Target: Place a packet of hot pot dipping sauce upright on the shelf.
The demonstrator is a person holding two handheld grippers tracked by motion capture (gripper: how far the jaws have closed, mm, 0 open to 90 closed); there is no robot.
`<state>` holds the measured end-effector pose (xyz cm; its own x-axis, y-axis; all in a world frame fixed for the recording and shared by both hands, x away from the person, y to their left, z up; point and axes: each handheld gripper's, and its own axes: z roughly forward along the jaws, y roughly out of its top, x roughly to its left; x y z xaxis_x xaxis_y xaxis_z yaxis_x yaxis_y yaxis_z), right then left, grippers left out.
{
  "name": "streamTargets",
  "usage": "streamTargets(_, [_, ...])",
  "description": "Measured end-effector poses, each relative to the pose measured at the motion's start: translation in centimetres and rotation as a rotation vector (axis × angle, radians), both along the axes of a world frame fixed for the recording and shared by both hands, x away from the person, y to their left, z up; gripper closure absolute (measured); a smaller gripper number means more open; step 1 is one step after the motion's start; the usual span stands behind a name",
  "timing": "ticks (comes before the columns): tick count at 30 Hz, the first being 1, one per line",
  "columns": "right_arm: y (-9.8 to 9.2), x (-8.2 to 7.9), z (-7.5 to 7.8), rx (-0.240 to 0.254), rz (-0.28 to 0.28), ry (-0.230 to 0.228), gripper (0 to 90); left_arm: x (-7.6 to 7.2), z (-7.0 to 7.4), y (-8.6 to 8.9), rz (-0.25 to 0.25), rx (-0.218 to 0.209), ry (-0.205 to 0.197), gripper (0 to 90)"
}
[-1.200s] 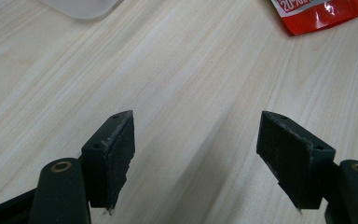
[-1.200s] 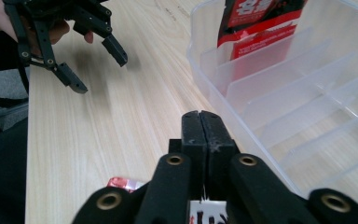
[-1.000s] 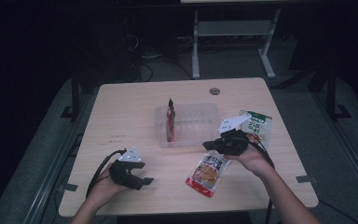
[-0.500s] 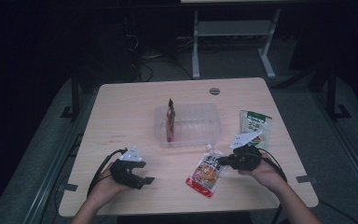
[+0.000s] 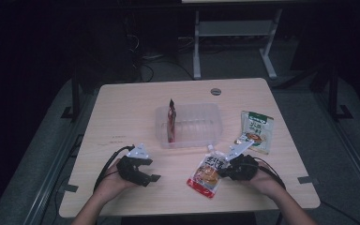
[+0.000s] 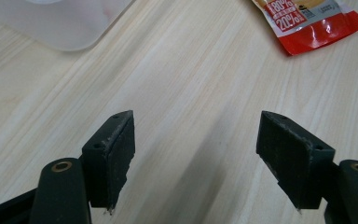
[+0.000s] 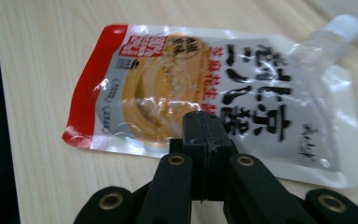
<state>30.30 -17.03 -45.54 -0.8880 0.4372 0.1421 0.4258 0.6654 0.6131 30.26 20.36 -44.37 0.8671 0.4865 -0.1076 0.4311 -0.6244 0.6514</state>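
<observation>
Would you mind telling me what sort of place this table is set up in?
Probably a lab or recording workspace, not a kitchen: a plain wooden table in a dark room, loose cables on the floor behind it, a metal stand, and food packets laid out beside a clear plastic tray.

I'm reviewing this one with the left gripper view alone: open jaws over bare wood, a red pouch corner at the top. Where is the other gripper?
Observer: The right gripper is at the right edge of the spouted pouch, with its jaws shut.
Operator: Is it gripping the pouch?
Observer: I cannot tell. In the right gripper view the closed tips overlap the pouch's near edge, and the pouch lies flat on the table.
Operator: Anything in the clear tub I see a corner of?
Observer: One dark red packet stands on edge near the left end of the clear tub.
</observation>
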Motion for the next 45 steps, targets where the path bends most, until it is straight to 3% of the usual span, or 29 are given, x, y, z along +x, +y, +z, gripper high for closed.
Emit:
streamTargets(6, [1.1, -0.2, -0.3, 0.017, 0.026, 0.005, 89.5, 0.1, 0.0, -0.1, -0.010, 0.016, 0.002, 27.8])
streamTargets(12, [2.5, 0.0, -0.6, -0.009, 0.074, -0.034, 89.5, 0.0, 0.0, -0.1, -0.008, 0.020, 0.000, 27.8])
streamTargets(14, [2.9, -0.1, -0.6, 0.001, 0.065, -0.021, 89.5, 0.0, -0.1, 0.0, -0.006, 0.018, 0.002, 27.8])
streamTargets(15, [3.4, 0.1, -0.7, -0.009, 0.087, -0.044, 89.6, 0.0, -0.1, 0.0, -0.006, 0.018, 0.003, 27.8])
streamTargets(22, [5.4, 0.1, -0.7, -0.008, 0.094, -0.048, 89.6, 0.0, -0.1, 0.0, -0.002, 0.019, 0.008, 27.8])
streamTargets(27, [7.0, 0.1, -0.7, -0.016, 0.101, -0.082, 89.5, -0.1, -0.1, 0.0, 0.001, 0.017, 0.008, 27.8])
streamTargets(29, [7.0, -0.1, -0.6, -0.009, 0.086, -0.064, 89.5, -0.1, -0.1, -0.1, 0.002, 0.016, 0.009, 27.8])
streamTargets(32, [6.3, -0.1, -0.3, 0.014, 0.087, -0.075, 84.1, -0.2, 0.1, -0.2, -0.003, 0.002, 0.011, 33.5])
streamTargets(33, [5.9, -0.2, 0.3, 0.044, 0.052, -0.048, 80.1, -0.3, 0.3, -0.5, -0.008, -0.026, 0.019, 41.3])
streamTargets(34, [5.9, -0.2, 0.3, 0.044, 0.052, -0.048, 80.1, -0.3, 0.3, -0.5, -0.008, -0.026, 0.019, 43.6])
streamTargets(36, [4.7, -0.1, 1.0, 0.077, 0.008, -0.048, 71.5, -0.4, 0.7, -0.9, -0.025, -0.042, -0.002, 50.7])
streamTargets(39, [3.3, 0.0, 1.4, 0.101, -0.043, -0.047, 59.5, -0.5, 1.2, -1.4, -0.045, -0.058, 0.003, 64.7])
streamTargets(40, [3.3, 0.0, 1.4, 0.101, -0.043, -0.047, 59.5, -0.5, 1.2, -1.4, -0.045, -0.058, 0.003, 69.2])
streamTargets(42, [2.0, 0.1, 1.5, 0.096, -0.083, -0.032, 51.1, -0.5, 1.4, -1.8, -0.065, -0.064, 0.007, 77.9])
streamTargets(43, [1.6, 0.1, 1.5, 0.096, -0.095, -0.024, 47.8, -0.5, 1.7, -2.3, -0.068, -0.089, 0.021, 81.4])
streamTargets(45, [0.9, 0.1, 1.6, 0.090, -0.115, -0.035, 42.4, -0.5, 1.9, -2.5, -0.070, -0.095, 0.019, 87.6])
